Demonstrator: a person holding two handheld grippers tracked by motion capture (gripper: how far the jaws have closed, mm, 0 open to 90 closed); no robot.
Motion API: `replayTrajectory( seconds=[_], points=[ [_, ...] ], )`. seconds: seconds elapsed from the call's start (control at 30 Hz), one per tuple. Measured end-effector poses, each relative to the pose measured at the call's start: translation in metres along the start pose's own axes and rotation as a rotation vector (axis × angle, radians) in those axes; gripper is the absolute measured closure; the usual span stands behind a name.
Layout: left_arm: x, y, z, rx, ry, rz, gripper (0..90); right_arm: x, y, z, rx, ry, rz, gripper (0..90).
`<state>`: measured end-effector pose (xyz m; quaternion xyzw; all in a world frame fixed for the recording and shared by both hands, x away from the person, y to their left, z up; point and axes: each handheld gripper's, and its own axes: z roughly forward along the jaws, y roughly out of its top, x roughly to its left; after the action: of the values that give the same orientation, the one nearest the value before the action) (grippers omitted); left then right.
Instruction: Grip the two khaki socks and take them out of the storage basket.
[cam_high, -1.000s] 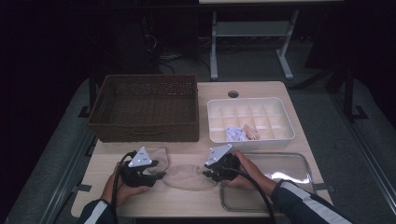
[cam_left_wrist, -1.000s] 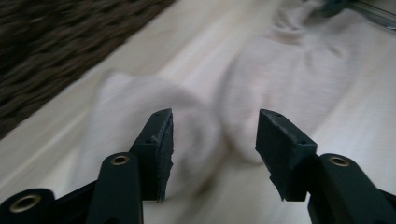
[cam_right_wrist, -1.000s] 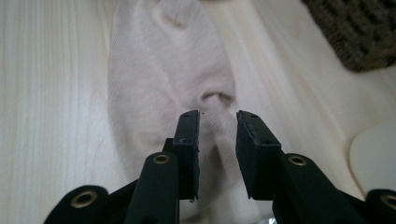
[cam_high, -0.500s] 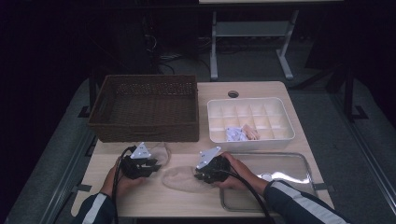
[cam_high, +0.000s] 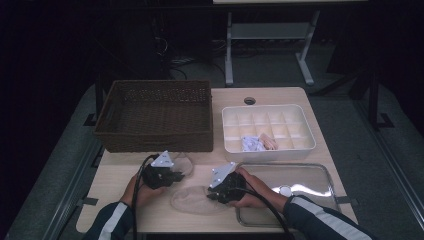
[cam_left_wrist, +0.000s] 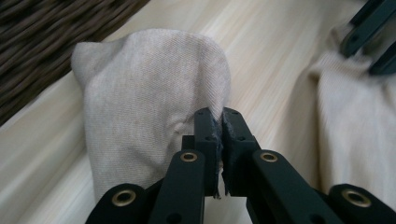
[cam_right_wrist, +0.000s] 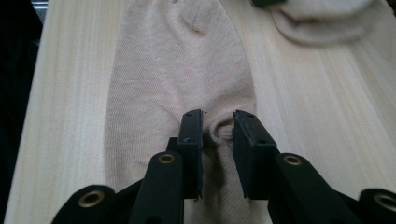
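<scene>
Left gripper (cam_left_wrist: 219, 140) has just been closing and now pinches the beige knit sock (cam_left_wrist: 154, 93); right gripper (cam_right_wrist: 218, 140) clamps bunched fabric at four o'clock. Folding barely begun; white compartment organizer (cam_high: 310, 135) awaits at one o'clock.

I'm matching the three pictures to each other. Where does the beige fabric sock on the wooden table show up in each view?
High view: the beige fabric sock lies low centre, between the left gripper and the right gripper.
Left gripper view: it spreads left of centre, its edge pinched in the shut jaws.
Right gripper view: it runs up the middle, a fold bunched between the jaws.
Shared landmark: the light wooden table.
</scene>
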<state>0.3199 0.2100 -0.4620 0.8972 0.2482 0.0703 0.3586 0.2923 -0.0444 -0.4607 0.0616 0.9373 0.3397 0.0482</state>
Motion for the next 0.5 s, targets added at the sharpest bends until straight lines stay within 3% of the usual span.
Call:
replayTrajectory(
  seconds=[0.13, 0.23, 0.43, 0.5],
  points=[
    [-0.012, 0.02, 0.02, 0.004, -0.063, 0.054, 86.0, 0.002, 0.0, 0.0, -0.003, 0.008, -0.008, 71.5],
    [-0.02, 0.027, 0.025, -0.008, -0.086, 0.076, 86.0, 0.0, -0.001, -0.002, -0.001, 0.009, -0.001, 65.9],
    [-0.03, 0.033, 0.017, -0.062, -0.094, 0.091, 86.1, -0.013, -0.008, -0.018, -0.013, -0.042, 0.046, 71.1],
    [-0.032, 0.036, 0.011, -0.107, -0.109, 0.081, 86.1, -0.02, -0.01, -0.026, -0.04, -0.09, 0.078, 73.2]
  ],
)
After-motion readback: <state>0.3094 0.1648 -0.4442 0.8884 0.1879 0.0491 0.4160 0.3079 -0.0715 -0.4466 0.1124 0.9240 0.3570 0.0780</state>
